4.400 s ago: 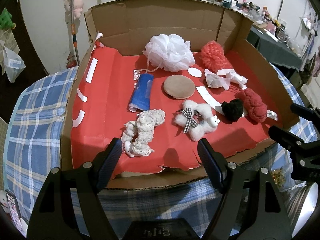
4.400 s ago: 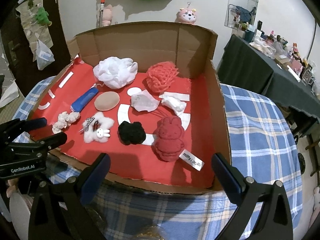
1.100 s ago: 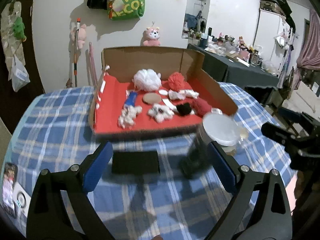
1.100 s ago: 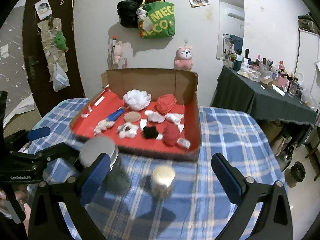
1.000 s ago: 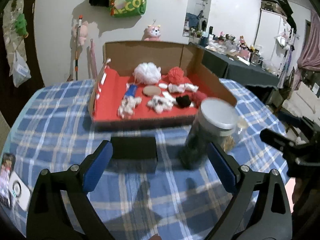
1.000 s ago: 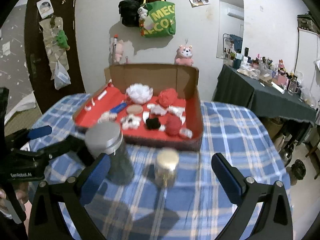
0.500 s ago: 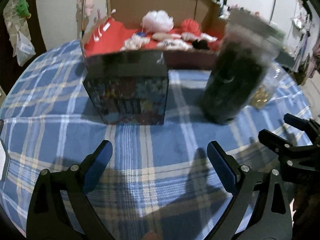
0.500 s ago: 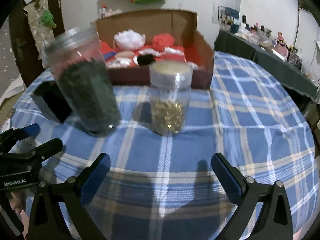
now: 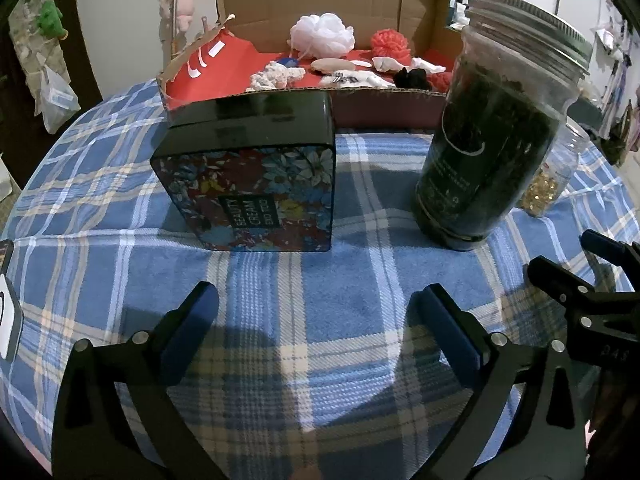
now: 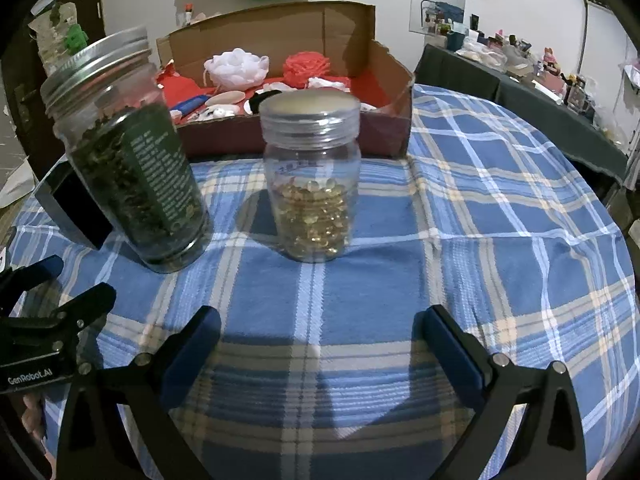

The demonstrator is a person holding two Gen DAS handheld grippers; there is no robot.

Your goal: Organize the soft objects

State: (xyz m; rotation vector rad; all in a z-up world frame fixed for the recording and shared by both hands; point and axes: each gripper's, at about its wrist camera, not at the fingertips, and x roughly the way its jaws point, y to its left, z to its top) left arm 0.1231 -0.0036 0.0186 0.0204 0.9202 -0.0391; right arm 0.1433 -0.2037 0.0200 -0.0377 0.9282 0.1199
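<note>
While both grippers hover, left gripper [image 9: 316,320] just widening, right gripper [image 10: 320,336] spread, jaws empty: brown cardboard box [image 10: 384,80] holds white mesh pouf [image 10: 236,65], red knit ball [image 10: 306,65]; orientation unclear.

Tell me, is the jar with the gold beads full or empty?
Partly full. The clear jar holds gold beads only in its lower half; its lid is on.

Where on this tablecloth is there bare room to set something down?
Bare cloth lies right of the clear jar, out to the table edge, and in front of the floral tin and dark jar, where the open left gripper and right gripper hover. The cardboard tray is crowded.
</note>
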